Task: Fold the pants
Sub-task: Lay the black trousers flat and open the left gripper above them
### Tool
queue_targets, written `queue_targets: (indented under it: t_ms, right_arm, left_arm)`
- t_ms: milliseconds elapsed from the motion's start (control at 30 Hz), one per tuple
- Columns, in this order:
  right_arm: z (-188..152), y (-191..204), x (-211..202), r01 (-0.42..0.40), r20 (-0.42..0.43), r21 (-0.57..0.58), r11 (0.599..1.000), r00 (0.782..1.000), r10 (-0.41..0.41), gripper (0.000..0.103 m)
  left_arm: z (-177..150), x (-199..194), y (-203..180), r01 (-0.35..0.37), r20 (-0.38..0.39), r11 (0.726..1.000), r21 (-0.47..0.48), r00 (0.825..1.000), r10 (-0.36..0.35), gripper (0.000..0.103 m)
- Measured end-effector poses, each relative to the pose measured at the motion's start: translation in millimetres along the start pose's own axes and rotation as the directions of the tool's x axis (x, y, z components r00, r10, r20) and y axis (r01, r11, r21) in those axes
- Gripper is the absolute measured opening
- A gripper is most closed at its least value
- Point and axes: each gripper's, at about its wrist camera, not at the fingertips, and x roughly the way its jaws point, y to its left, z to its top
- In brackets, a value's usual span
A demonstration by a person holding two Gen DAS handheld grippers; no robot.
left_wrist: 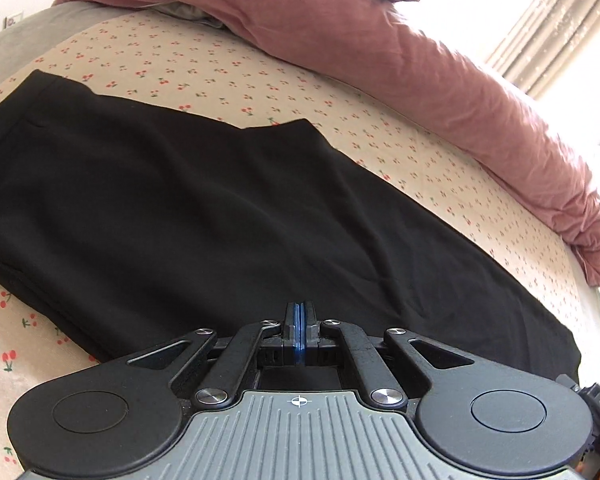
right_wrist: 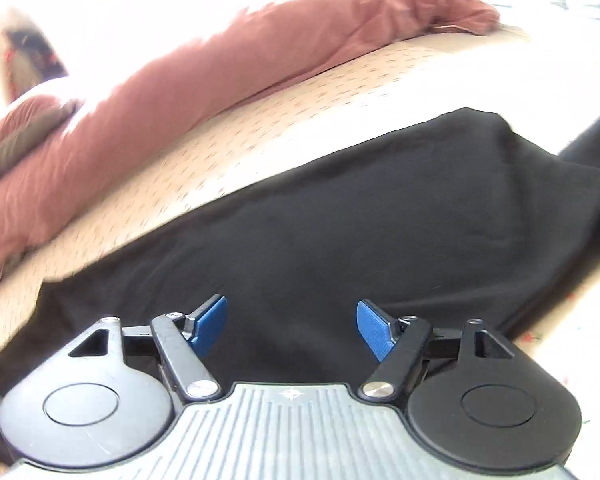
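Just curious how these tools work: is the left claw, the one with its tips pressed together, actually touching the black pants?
Cannot tell. In the left wrist view the left claw is closed, its tips over the black pants, but black on black hides any contact or gap.

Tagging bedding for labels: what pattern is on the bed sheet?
Cream sheet with small red cherries; clearest in the left wrist view.

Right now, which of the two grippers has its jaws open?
The right gripper: its blue pads stand wide apart over the black pants. The left gripper has its pads pressed together.
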Motion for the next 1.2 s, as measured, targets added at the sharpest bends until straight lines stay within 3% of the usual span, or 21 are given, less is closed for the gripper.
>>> queue_targets:
  t_ms: [100, 133, 200, 233, 300, 400, 533, 733, 800, 900, 1000, 1200]
  right_arm:
    - [13.8, -65.5, -11.8, 0.003, 0.009, 0.243, 0.97, 1.0, -0.006, 0.044]
    - [16.3, -92.2, -16.6, 0.01, 0.015, 0.347, 0.938, 1.0, -0.017, 0.043]
    - [19.0, -129.0, -30.2, 0.058, 0.023, 0.453, 0.889, 0.997, -0.077, 0.041]
    - [21.4, -141.0, -37.5, 0.08, 0.038, 0.467, 0.881, 0.993, -0.111, 0.041]
    - [29.1, -154.4, -52.8, 0.112, 0.081, 0.438, 0.892, 0.983, -0.163, 0.041]
    - [34.4, -173.5, -65.5, 0.174, 0.115, 0.39, 0.904, 0.965, -0.235, 0.039]
    - [28.0, -177.5, -46.3, 0.143, 0.092, 0.369, 0.918, 0.978, -0.189, 0.028]
    - [34.3, -164.9, -9.6, 0.136, 0.092, 0.343, 0.929, 0.98, -0.177, 0.0]
    - [36.0, -160.2, -8.1, 0.159, 0.115, 0.322, 0.933, 0.972, -0.205, 0.0]
    - [44.4, -150.7, -17.9, 0.113, 0.203, 0.294, 0.949, 0.963, -0.177, 0.0]
    - [55.1, -127.0, -29.2, 0.116, 0.319, 0.166, 0.979, 0.933, -0.165, 0.0]
    - [53.8, -142.8, -16.5, 0.196, 0.269, 0.192, 0.962, 0.932, -0.243, 0.0]
  left_arm:
    - [-8.9, -0.6, -14.2, 0.044, 0.004, 0.998, 0.034, 0.999, -0.044, 0.004]
    - [-14.0, 4.5, -17.5, 0.07, 0.008, 0.996, 0.049, 0.997, -0.071, 0.007]
    - [-30.0, 17.5, -16.9, 0.082, 0.019, 0.992, 0.091, 0.996, -0.084, 0.011]
    - [-38.0, 25.1, -18.7, 0.056, 0.028, 0.99, 0.128, 0.998, -0.06, 0.01]
    - [-44.6, 34.3, -28.7, 0.017, 0.045, 0.978, 0.207, 0.999, -0.027, 0.008]
    - [-41.6, 36.8, -43.2, 0.03, 0.051, 0.959, 0.28, 0.998, -0.047, 0.009]
    - [-45.6, 49.3, -44.2, 0.007, 0.003, 0.955, 0.297, 1.0, -0.008, 0.009]
    - [-49.5, 42.0, -32.5, 0.033, -0.006, 0.958, 0.285, 0.999, -0.032, 0.009]
    - [-49.0, 41.4, -26.8, 0.047, -0.012, 0.962, 0.268, 0.999, -0.045, 0.009]
    - [-44.7, 41.9, -19.2, 0.052, -0.02, 0.971, 0.234, 0.999, -0.049, 0.011]
    - [-40.2, 46.7, -10.5, 0.046, -0.035, 0.984, 0.174, 0.999, -0.041, 0.011]
    - [-37.7, 41.6, -4.4, 0.044, -0.049, 0.991, 0.124, 0.998, -0.038, 0.011]
